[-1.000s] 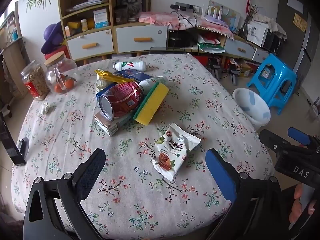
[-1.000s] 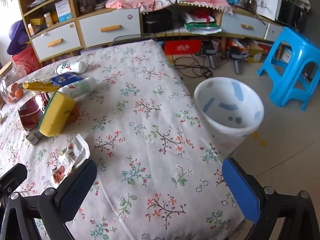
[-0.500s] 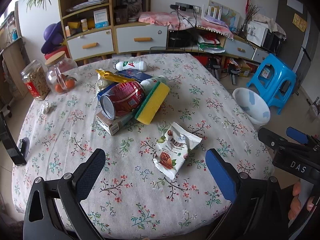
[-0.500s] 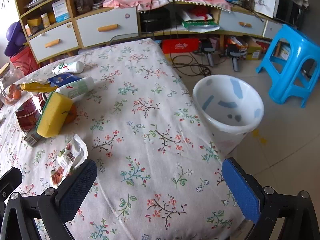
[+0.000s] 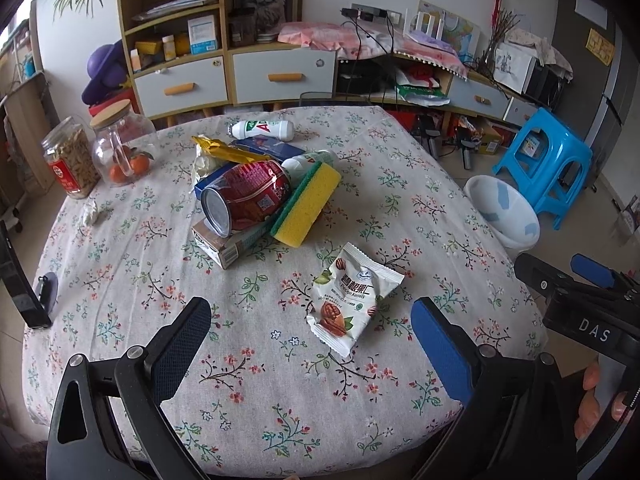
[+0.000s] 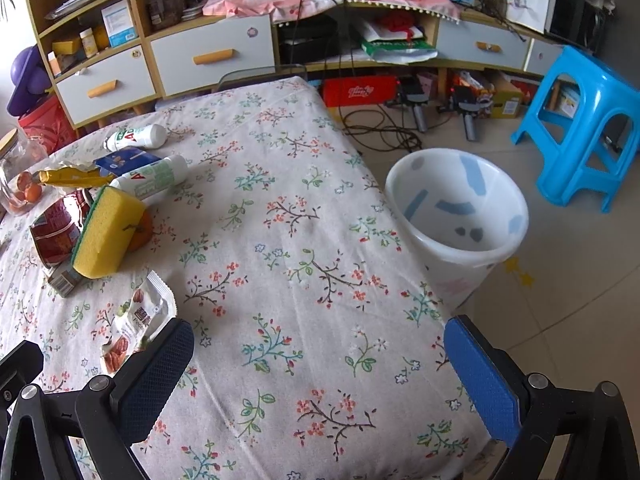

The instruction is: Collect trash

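White nut snack packet (image 5: 354,298), crumpled, walnut printed, laid flat on near tablecloth (image 5: 256,380). Left gripper (image 5: 311,338) and right gripper (image 6: 318,354) held wide apart, nothing gripped.

Table (image 5: 120,272) as landmark. Snack packet (image 5: 352,300) is lying flat on it, near its front edge. Behind the packet, mid-table, a can (image 5: 244,200) and a sponge (image 5: 308,204) are resting on a box (image 5: 224,244); bottles (image 5: 262,130) are lying behind them. Two jars (image 5: 100,152) are standing at the table's left. Bin (image 6: 456,224) is sitting on the floor just right of the table, stool (image 6: 580,128) behind it.
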`<state>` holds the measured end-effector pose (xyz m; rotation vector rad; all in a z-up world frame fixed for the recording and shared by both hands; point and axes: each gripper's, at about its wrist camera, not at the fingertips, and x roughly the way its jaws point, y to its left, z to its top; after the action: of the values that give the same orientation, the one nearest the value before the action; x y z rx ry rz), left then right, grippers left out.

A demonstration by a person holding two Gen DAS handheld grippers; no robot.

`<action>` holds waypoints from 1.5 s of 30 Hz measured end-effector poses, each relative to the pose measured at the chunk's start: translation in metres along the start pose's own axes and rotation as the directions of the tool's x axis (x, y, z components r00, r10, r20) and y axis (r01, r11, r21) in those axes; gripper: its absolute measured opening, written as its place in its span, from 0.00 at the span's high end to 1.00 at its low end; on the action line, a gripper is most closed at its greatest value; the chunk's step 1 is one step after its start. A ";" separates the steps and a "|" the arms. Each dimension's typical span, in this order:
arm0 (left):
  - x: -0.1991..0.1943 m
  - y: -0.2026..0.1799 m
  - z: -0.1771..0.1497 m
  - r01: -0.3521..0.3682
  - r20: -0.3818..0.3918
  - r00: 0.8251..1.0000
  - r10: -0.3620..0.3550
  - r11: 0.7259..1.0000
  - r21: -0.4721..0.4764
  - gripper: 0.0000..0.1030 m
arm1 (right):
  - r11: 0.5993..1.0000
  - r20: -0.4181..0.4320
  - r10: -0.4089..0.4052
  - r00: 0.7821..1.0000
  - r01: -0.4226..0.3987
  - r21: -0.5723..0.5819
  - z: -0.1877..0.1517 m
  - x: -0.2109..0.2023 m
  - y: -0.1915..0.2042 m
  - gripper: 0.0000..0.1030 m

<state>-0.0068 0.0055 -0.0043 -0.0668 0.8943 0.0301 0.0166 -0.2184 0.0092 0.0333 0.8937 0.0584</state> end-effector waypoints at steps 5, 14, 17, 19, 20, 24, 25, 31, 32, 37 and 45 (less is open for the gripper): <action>0.000 0.000 0.000 0.000 0.001 1.000 0.000 1.000 0.000 0.02 | 1.000 -0.003 0.000 1.000 0.000 0.004 0.000 0.000 0.000 0.00; 0.001 0.000 -0.001 0.004 -0.003 1.000 -0.004 1.000 0.005 0.02 | 1.000 -0.004 -0.001 1.000 0.001 0.007 0.001 0.001 -0.001 0.00; 0.001 0.000 -0.001 0.003 -0.003 1.000 -0.003 1.000 0.005 0.02 | 1.000 -0.004 -0.001 1.000 0.001 0.007 0.000 0.001 -0.001 0.00; 0.001 0.000 -0.001 0.003 -0.004 1.000 -0.003 1.000 0.005 0.02 | 1.000 -0.004 -0.001 1.000 0.001 0.007 0.001 0.001 -0.001 0.00; 0.001 0.000 -0.001 0.003 -0.005 1.000 -0.003 1.000 0.005 0.02 | 1.000 -0.004 0.000 1.000 0.000 0.007 0.001 0.001 -0.001 0.00; 0.001 0.000 -0.001 0.004 -0.005 1.000 -0.004 1.000 0.004 0.02 | 1.000 -0.006 0.000 1.000 0.000 0.008 0.001 0.001 -0.001 0.00; 0.001 0.000 -0.002 0.004 -0.005 1.000 -0.004 1.000 0.004 0.02 | 1.000 -0.006 0.001 1.000 0.000 0.007 0.001 0.001 -0.001 0.00; 0.001 0.000 -0.001 0.004 -0.005 1.000 -0.004 1.000 0.004 0.02 | 1.000 -0.006 0.000 1.000 0.000 0.008 0.001 0.001 -0.001 0.00; 0.001 0.000 -0.001 0.004 -0.005 1.000 -0.004 1.000 0.004 0.02 | 1.000 -0.006 0.000 1.000 0.000 0.008 0.001 0.001 -0.001 0.00; 0.001 0.000 -0.001 0.004 -0.006 1.000 -0.004 1.000 0.004 0.02 | 1.000 -0.006 0.001 1.000 -0.001 0.007 0.001 0.002 -0.001 0.00; 0.002 0.002 -0.003 0.005 -0.009 1.000 -0.005 1.000 0.000 0.02 | 1.000 -0.006 0.001 1.000 -0.001 0.009 0.001 0.002 -0.001 0.00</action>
<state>-0.0080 0.0070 -0.0081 -0.0693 0.9032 0.0255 0.0184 -0.2196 0.0082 0.0417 0.8998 0.0551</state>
